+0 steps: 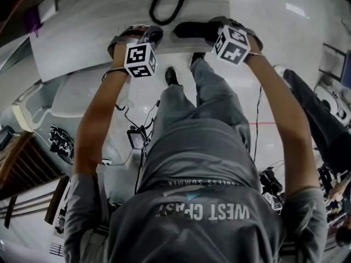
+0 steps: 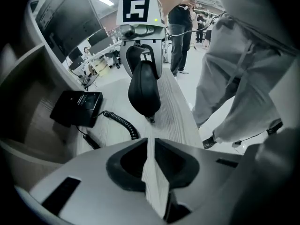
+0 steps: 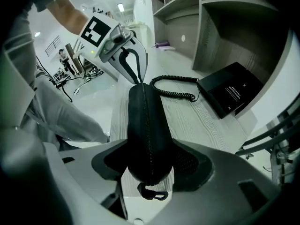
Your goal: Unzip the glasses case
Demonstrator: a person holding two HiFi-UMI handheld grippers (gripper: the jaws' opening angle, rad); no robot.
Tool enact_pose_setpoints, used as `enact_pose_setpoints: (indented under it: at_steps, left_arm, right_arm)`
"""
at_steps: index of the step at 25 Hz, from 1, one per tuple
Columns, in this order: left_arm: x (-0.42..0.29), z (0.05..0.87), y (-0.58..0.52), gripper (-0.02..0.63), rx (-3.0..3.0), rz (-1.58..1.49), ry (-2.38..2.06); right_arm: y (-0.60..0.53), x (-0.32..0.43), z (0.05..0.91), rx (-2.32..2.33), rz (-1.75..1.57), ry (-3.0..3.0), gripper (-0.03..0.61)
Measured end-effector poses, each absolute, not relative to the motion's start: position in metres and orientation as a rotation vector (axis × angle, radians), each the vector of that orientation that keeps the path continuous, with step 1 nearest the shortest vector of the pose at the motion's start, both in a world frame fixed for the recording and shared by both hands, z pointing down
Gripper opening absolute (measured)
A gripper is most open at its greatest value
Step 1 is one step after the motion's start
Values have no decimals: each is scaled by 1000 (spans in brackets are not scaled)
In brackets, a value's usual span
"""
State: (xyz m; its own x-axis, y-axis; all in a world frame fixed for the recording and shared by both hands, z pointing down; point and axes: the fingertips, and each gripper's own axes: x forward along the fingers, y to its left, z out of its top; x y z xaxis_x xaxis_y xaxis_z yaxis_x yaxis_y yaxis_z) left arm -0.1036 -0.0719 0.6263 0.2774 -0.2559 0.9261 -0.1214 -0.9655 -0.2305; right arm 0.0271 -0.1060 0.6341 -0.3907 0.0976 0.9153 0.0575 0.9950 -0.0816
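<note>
The black glasses case (image 1: 189, 30) lies on the pale wooden desk (image 1: 82, 43) between both grippers. My right gripper (image 3: 150, 161) is shut on one end of the case (image 3: 146, 125), its pads pressing on both sides. The zip line runs along the top, and a small cord loop (image 3: 153, 193) hangs at the held end. In the left gripper view the case (image 2: 144, 90) stands ahead with a small zip pull (image 2: 151, 120) at its near end. My left gripper (image 2: 149, 146) is shut just short of that pull, with only the desk showing through the narrow slit.
A black box (image 2: 77, 108) and a coiled black cable (image 2: 123, 124) lie on the desk beside the case. Shelves (image 3: 225, 27) rise behind the box. The desk's edge (image 2: 187, 111) runs close by the case, with the person's legs (image 2: 234, 78) past it.
</note>
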Motion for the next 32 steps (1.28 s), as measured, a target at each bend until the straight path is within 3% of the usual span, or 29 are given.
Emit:
enact_pose_setpoints:
  at_steps: [2, 8, 13, 17, 18, 32]
  left_arm:
    - [-97, 631, -69, 106, -2445, -1769, 327]
    - [-82, 634, -79, 192, -2420, -1719, 335]
    - [-68, 627, -79, 188, -2509, -1640, 327]
    - [-65, 620, -82, 42, -2527, -1589, 372]
    - [-66, 618, -83, 30, -2530, -1576, 385]
    - [-70, 606, -75, 25, -2581, -1567, 315]
  right_arm:
    - [-106, 27, 633, -111, 54, -1990, 265]
    - [-107, 27, 630, -142, 55, -2019, 267]
    - [-103, 21, 623, -157, 62, -2099, 267]
    - [-100, 18, 620, -149, 56, -2135, 267]
    - [-100, 18, 620, -146, 61, -2135, 267]
    - [-97, 21, 621, -149, 111, -2079, 265]
